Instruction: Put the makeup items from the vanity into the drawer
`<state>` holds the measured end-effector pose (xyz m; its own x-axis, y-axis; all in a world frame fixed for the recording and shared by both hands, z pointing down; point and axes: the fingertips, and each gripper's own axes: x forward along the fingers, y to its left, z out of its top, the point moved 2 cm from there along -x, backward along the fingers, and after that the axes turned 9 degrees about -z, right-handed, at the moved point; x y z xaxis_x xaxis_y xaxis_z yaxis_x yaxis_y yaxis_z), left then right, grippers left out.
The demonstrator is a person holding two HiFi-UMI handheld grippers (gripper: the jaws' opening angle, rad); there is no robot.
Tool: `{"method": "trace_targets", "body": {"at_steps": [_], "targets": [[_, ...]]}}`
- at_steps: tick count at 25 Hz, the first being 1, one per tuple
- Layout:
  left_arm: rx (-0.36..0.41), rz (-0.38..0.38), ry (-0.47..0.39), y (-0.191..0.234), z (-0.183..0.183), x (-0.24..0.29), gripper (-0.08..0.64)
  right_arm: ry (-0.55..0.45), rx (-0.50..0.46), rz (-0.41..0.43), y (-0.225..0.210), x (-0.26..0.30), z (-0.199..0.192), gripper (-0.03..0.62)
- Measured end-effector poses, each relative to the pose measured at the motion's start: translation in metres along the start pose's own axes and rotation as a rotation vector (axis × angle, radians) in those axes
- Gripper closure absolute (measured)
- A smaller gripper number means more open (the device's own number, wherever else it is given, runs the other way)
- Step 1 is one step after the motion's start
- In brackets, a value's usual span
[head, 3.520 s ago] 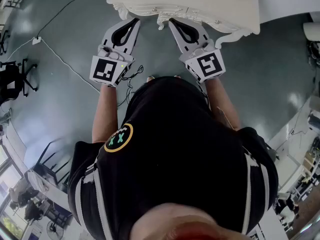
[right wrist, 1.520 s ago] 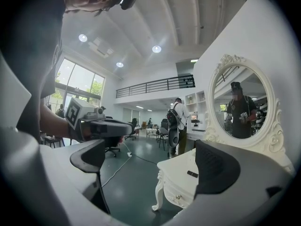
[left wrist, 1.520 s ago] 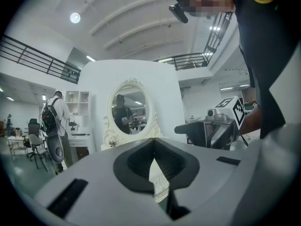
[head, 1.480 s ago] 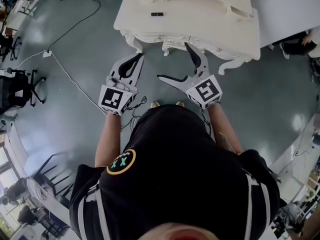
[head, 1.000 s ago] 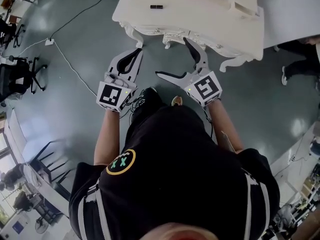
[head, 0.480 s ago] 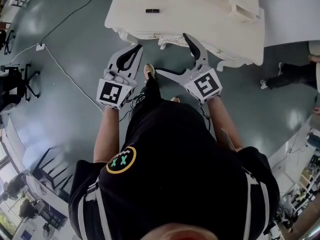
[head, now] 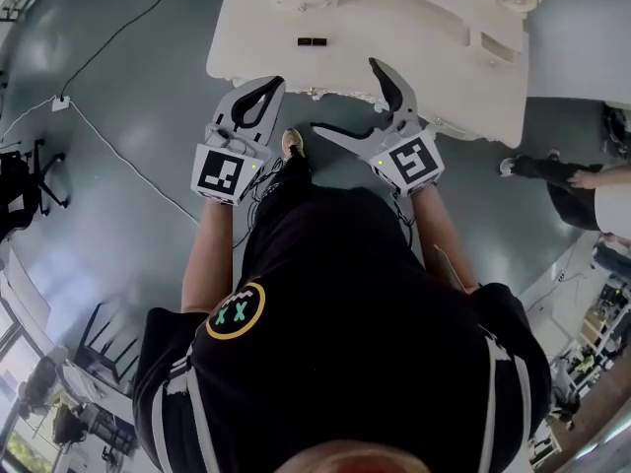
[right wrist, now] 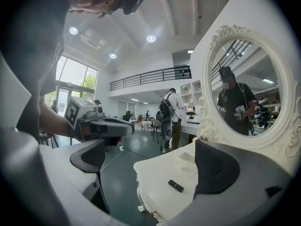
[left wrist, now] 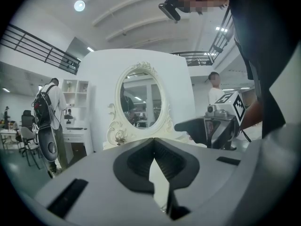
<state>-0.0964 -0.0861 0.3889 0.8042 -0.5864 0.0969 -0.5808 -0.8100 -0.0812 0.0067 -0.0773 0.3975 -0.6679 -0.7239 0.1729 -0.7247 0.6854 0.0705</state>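
You stand at the front edge of the white vanity table (head: 394, 28), with both tools at the centre of the head view. Your left tool (head: 270, 85) is clenched, its jaws meeting with nothing between them. Your right tool (head: 345, 97) is released, jaws spread wide and empty. A small dark makeup item (head: 313, 41) lies on the tabletop at upper centre, apart from both tools.

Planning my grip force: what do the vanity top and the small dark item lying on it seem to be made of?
Vanity: looks like wood painted cream-white with a satin finish, judging by the carved scroll edging and the even, grainless surface. Dark item: probably hard plastic, black and slightly glossy. It is a small rigid tube, too small to be sure.
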Motion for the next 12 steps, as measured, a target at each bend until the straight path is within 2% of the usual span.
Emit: {"method": "trace_targets", "body": {"at_steps": [5,9,12], "targets": [[-0.074,-0.016,-0.025,0.035,0.005,0.02,0.54,0.013,-0.001,-0.02,-0.019,0.035,0.0,-0.006],[-0.086,0.004,-0.017,0.05,0.002,0.034,0.54,-0.001,0.012,-0.004,-0.035,0.051,0.002,-0.006],[-0.053,0.027,0.014,0.06,-0.008,0.043,0.54,-0.008,0.015,0.021,-0.047,0.06,0.004,-0.006]]}}
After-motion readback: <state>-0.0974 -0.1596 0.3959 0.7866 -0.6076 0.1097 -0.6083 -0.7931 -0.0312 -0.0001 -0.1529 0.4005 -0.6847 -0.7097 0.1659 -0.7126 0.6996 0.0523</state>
